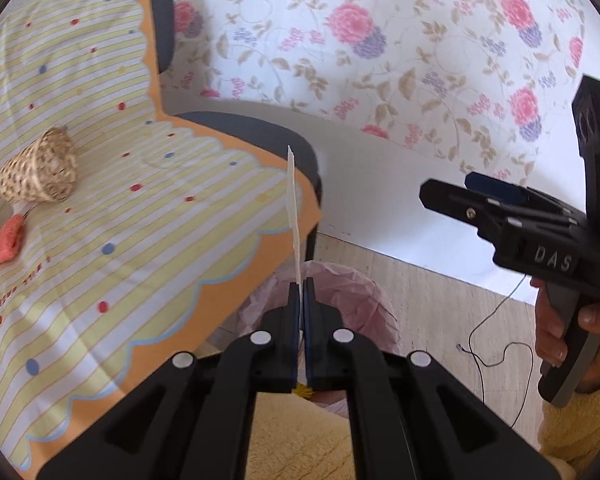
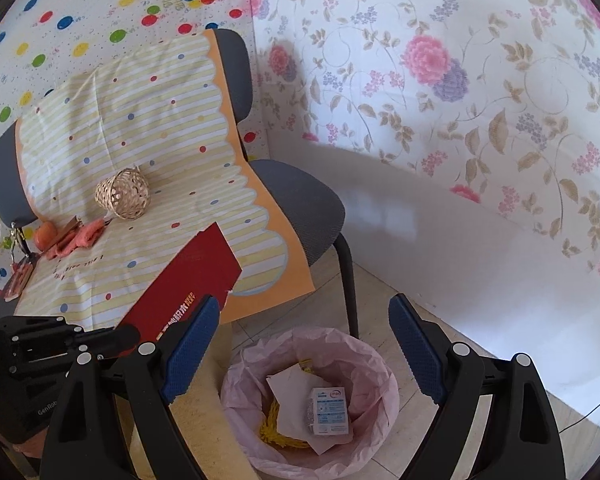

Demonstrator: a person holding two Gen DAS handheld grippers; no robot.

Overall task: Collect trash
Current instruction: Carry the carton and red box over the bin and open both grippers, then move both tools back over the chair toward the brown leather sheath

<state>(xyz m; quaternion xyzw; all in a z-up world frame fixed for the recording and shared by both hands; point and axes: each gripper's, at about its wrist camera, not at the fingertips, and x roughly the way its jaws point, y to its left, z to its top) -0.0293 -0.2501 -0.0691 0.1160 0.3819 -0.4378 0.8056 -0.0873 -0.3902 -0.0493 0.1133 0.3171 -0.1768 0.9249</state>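
Note:
My left gripper [image 1: 299,286] is shut on a flat red card box, seen edge-on as a thin white strip [image 1: 294,208] in the left wrist view. In the right wrist view the red box [image 2: 188,280] shows broadside, held over the chair's front edge by the left gripper [image 2: 112,338]. A bin lined with a pink bag [image 2: 312,396] stands on the floor below; it also shows in the left wrist view [image 1: 340,292]. It holds a white paper [image 2: 292,404], a small white box [image 2: 330,410] and something yellow. My right gripper [image 2: 304,356] is open and empty above the bin.
A grey chair [image 2: 300,196] carries a striped dotted cloth [image 2: 140,136]. On it lie a small wicker basket [image 2: 122,194], an orange-pink cloth [image 2: 80,240] and an orange fruit [image 2: 45,234]. Floral wall behind. A thin cable [image 1: 496,332] runs on the floor.

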